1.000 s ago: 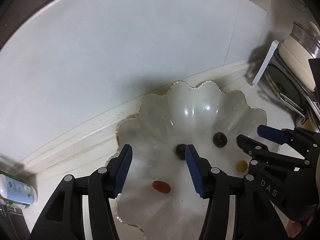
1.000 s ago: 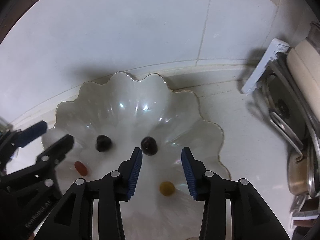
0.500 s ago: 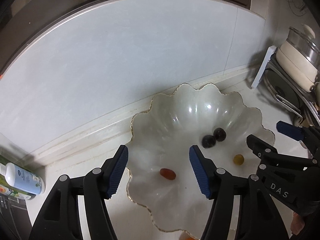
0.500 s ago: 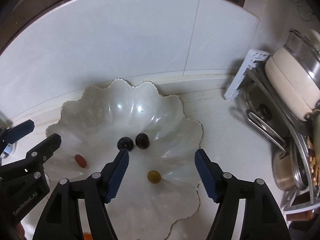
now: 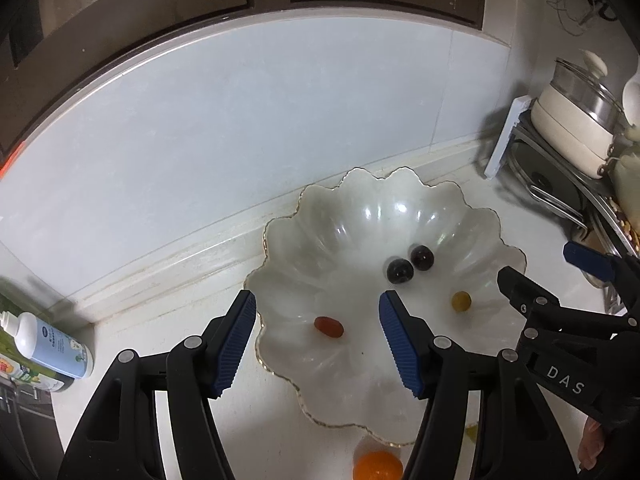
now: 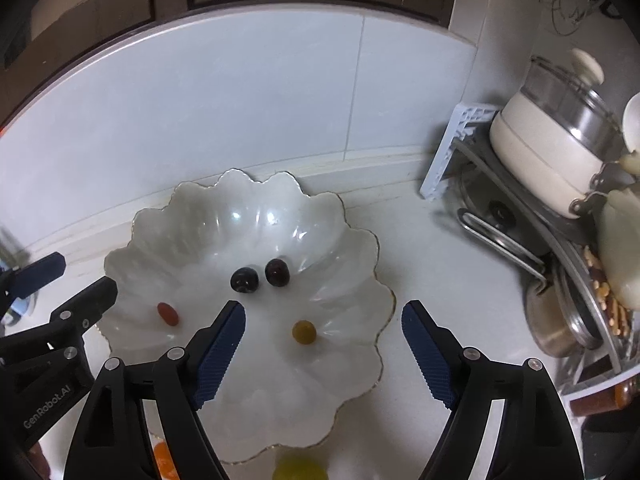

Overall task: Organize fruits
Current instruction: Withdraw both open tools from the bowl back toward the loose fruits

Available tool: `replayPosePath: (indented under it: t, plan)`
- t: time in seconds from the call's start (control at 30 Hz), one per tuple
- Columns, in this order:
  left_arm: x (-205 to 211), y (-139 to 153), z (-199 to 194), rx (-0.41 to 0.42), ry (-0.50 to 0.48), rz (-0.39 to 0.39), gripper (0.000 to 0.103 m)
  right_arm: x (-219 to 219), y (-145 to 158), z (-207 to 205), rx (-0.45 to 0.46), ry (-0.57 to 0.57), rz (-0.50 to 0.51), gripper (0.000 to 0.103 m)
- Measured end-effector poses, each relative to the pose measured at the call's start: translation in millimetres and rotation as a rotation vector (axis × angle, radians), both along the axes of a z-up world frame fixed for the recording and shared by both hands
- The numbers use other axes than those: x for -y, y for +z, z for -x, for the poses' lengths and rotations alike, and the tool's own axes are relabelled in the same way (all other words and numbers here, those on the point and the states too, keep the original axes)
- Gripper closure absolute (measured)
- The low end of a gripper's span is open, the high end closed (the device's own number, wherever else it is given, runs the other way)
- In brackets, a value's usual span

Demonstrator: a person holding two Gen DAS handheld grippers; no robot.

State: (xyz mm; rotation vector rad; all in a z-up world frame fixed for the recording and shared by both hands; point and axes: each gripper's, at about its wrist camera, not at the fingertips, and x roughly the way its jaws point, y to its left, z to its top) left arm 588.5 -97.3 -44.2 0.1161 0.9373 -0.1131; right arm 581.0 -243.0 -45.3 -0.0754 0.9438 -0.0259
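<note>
A white scalloped bowl (image 5: 280,240) (image 6: 160,224) sits on the counter against the wall. In it lie two dark cherries touching side by side (image 5: 400,270) (image 6: 243,280), a red oval tomato (image 5: 328,327) (image 6: 167,314) and a small yellow fruit (image 5: 461,301) (image 6: 304,332). My left gripper (image 5: 318,340) is open and empty above the bowl's near left side. My right gripper (image 6: 322,350) is open and empty above its near right side. An orange fruit (image 5: 377,465) (image 6: 164,460) and a yellow-green fruit (image 6: 299,468) lie on the counter in front of the bowl.
A white squeeze bottle (image 5: 52,344) lies at the left on the counter. A rack with a cream pot and glass lid (image 6: 560,152) (image 5: 576,120), pan lids and a steel pot (image 6: 560,320) stands at the right. The tiled wall is close behind the bowl.
Both grippers have pulled up and back from the bowl, and the right one opened wider. The left-hand cherry rolled to rest against the other cherry. The fruits on the counter came into view.
</note>
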Motion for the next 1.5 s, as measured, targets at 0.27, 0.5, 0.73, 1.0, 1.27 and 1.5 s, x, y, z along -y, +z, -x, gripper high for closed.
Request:
replayPosePath:
  t: [0.27,0.5,0.73,1.0,1.27,1.5]
  plan:
    - [-4.9,9.9,24.7,0.029,-0.002,0.010,0.035,1.0,9.5,26.0,0.037,-0.021,-0.003,0.022]
    - [-11.9,16.3,50.8,0.055,-0.018,0.020,0.033,-3.8,19.4,59.8,0.093,-0.007,0.003,0.022]
    - [-18.9,28.5,77.9,0.100,-0.022,0.023,0.033,-8.2,31.5,89.5,0.130,-0.004,0.005,0.022]
    - [-28.7,45.2,112.2,0.172,-0.023,0.035,0.033,-11.6,43.7,122.9,0.175,-0.016,-0.016,0.022]
    - [-37.3,49.2,142.3,0.188,-0.026,0.055,0.033,-17.4,46.2,154.2,0.199,-0.004,-0.023,0.022]
    - [-42.0,51.3,169.8,0.215,-0.031,0.063,0.033,-19.8,43.7,174.9,0.183,0.004,-0.034,0.022]
